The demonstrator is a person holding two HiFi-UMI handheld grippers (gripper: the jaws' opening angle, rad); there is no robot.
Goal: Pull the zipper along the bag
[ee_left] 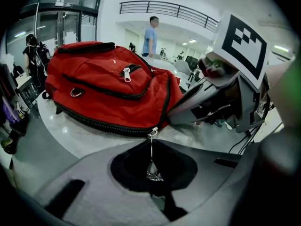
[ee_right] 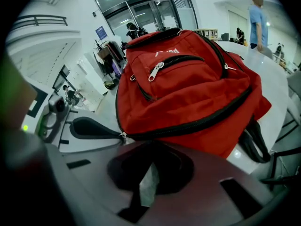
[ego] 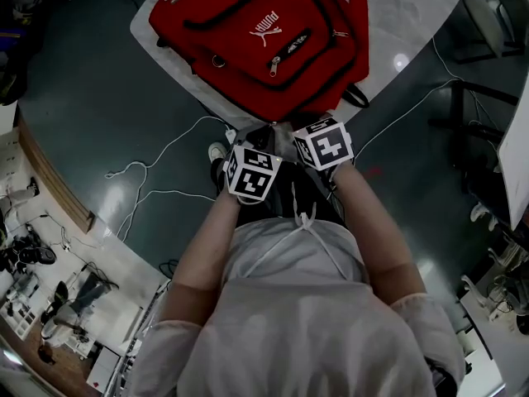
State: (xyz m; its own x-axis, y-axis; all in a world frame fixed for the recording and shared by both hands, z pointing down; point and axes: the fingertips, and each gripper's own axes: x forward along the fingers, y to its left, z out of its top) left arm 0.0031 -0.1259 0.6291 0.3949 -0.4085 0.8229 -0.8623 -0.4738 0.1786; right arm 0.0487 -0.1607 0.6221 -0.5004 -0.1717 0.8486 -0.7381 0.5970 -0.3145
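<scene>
A red backpack [ego: 264, 40] lies on a pale round table [ego: 413, 15], its base toward me. Both grippers are at the bag's near edge. My left gripper [ego: 260, 139] is shut on the metal zipper pull [ee_left: 153, 168], which hangs taut from the slider [ee_left: 153, 132] on the main black zipper [ee_left: 108, 126]. My right gripper [ego: 302, 131] is just to its right, jaws closed against the bag's bottom edge [ee_right: 188, 140]. In the left gripper view its fingers [ee_left: 188, 109] taper onto the bag's corner. In the right gripper view the left gripper [ee_right: 89, 128] meets the slider [ee_right: 123, 136].
White cables [ego: 165, 164] trail over the dark floor left of me. The bag's black straps [ee_right: 254, 142] hang off the table edge. A person in a blue shirt [ee_left: 151, 34] stands beyond the table, another [ee_left: 33, 55] at the far left. Chairs [ego: 488, 114] stand at the right.
</scene>
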